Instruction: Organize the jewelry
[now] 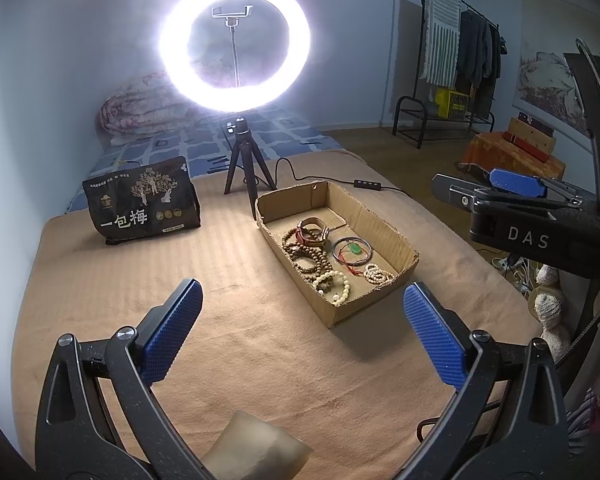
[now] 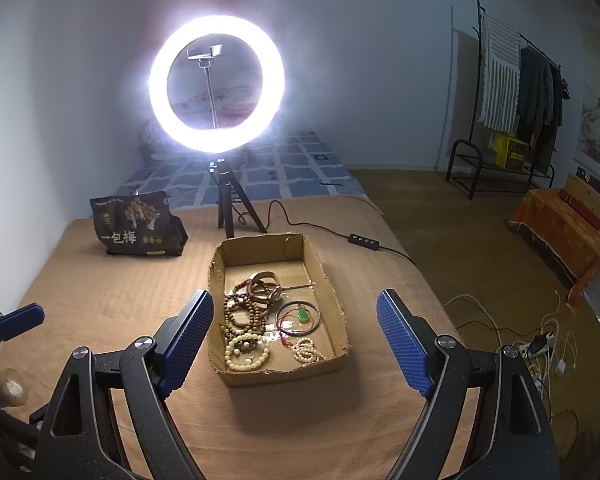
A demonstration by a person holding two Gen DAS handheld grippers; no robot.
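Jewelry [image 2: 268,316] in cardboard box [image 2: 336,292], box's long side points away | right gripper [image 2: 296,340] straight in front of box, nearer, jaws wide, holding nothing | left gripper [image 1: 302,332] off to box's left, jaws wide, holding nothing

Blanketed bed [image 2: 100,320]: box [image 2: 276,374], bag [image 2: 136,226], tripod [image 2: 230,204]

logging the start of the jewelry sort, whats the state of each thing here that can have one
left tongs: open, empty
right tongs: open, empty
shallow brown cardboard box: topless, upright, holding all the jewelry
round white ring light on its black tripod: switched on
black printed snack bag: standing upright, looks closed
brown wooden bead strands: piled, tangled
green pendant on red cord: lying inside dark bangle
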